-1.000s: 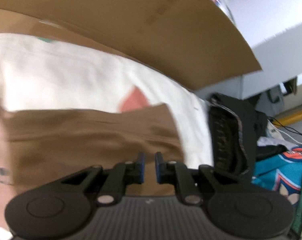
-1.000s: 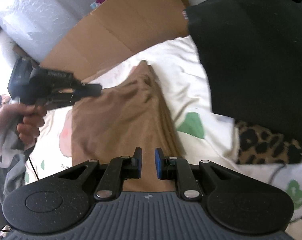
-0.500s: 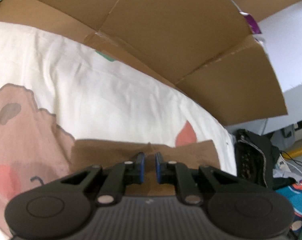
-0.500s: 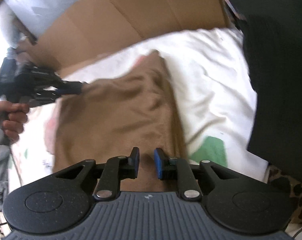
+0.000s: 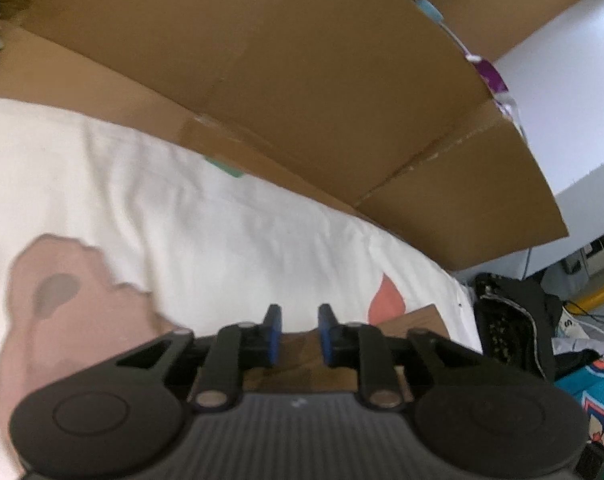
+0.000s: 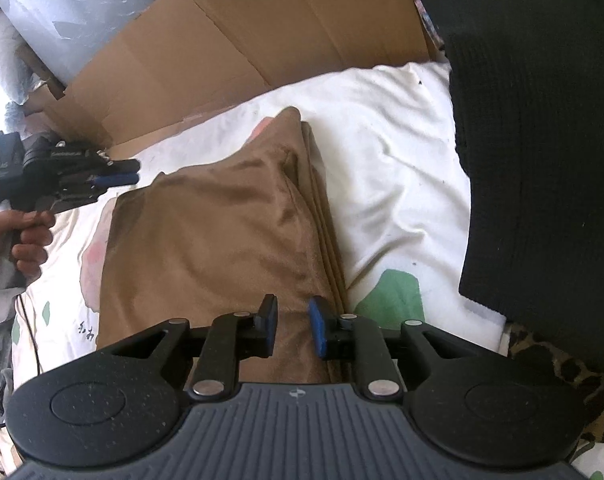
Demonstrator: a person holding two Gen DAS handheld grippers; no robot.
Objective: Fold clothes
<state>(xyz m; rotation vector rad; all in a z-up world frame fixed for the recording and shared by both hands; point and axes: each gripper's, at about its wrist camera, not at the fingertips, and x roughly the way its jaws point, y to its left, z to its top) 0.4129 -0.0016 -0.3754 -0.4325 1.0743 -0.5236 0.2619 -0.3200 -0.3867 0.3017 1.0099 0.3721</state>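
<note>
Both grippers now stand parted over the folded brown garment (image 6: 217,240), where earlier they were nearly shut.
The right gripper (image 6: 293,330) is opening just above the near edge, nothing gripped; the left gripper (image 5: 299,334) is opening over the far corner, released; the garment lies flat on the white sheet (image 6: 386,152); a black garment (image 6: 542,140) lies beside it.

A tall brown cardboard sheet (image 6: 261,32) is walling off the far edge of the white printed bedsheet (image 6: 382,152). A black knitted garment (image 6: 542,140) is crowding the right side. The folded brown cloth (image 6: 213,240) is occupying the middle, leaving bare sheet lying open between it and the black garment, and beyond its far edge toward the cardboard.
</note>
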